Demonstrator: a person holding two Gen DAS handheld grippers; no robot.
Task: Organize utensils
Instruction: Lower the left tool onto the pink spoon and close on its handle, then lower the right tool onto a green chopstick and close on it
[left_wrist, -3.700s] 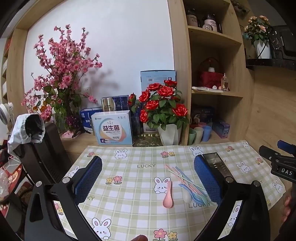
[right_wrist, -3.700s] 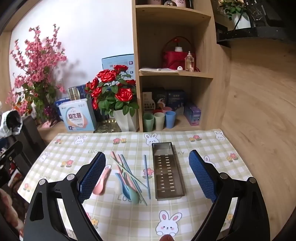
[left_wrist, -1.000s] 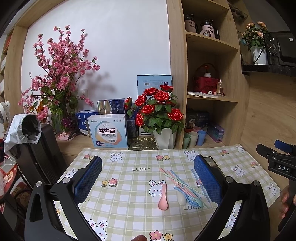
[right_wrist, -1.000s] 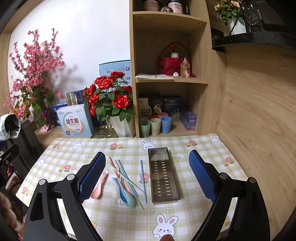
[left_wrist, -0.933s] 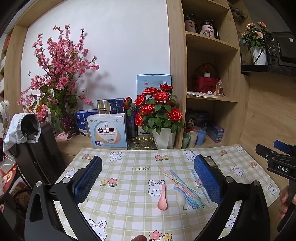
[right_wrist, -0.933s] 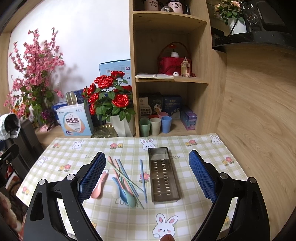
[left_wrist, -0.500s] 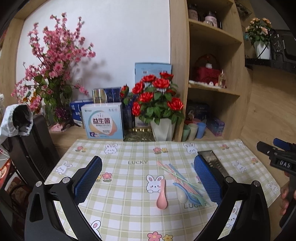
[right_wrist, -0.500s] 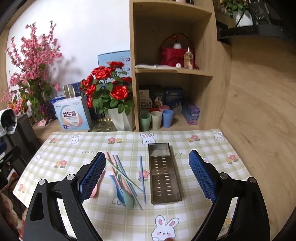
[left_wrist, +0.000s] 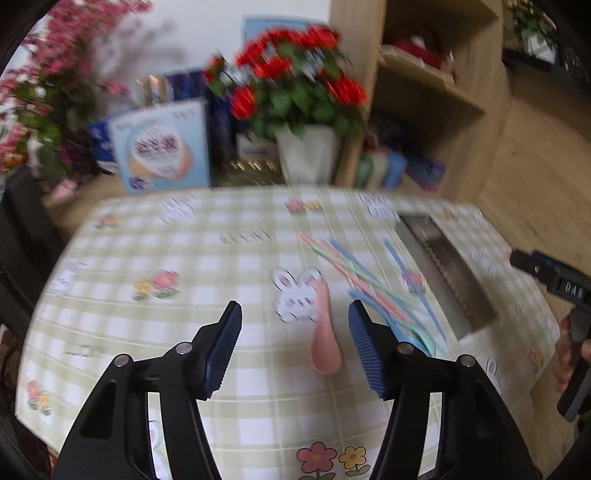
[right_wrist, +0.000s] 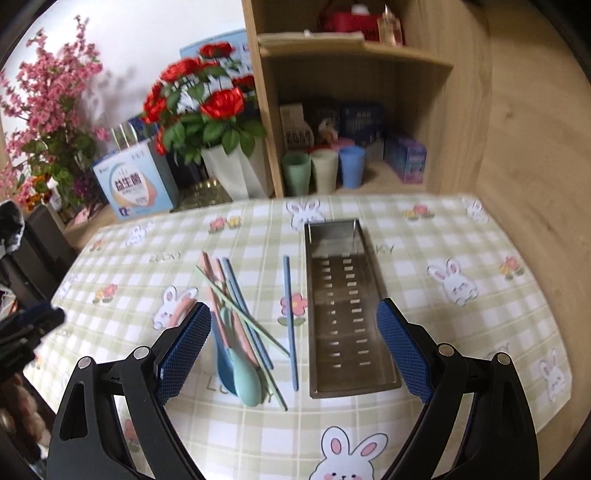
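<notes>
Utensils lie in a loose heap on the checked bunny tablecloth (right_wrist: 461, 229): a pink spoon (left_wrist: 325, 343), a blue spoon (right_wrist: 226, 363), a teal spoon (right_wrist: 245, 376) and crossed pastel chopsticks (right_wrist: 236, 295), with one blue chopstick (right_wrist: 290, 325) lying apart, just beside the metal tray (right_wrist: 347, 306). The tray, perforated along its floor, holds nothing. In the right wrist view the pink spoon is mostly hidden behind a gripper pad, and the left wrist view is smeared by motion blur (print on the boxes and cloth cannot be read there).

The left gripper (left_wrist: 295, 347) points down at the cloth, fingers apart and gripping nothing, the pink spoon's bowl between its pads; contact cannot be judged. The right gripper (right_wrist: 293, 354) hangs above the heap and tray, fingers spread wide, empty. Behind stand a vase of red roses (right_wrist: 207, 110) and three cups (right_wrist: 323, 171).
</notes>
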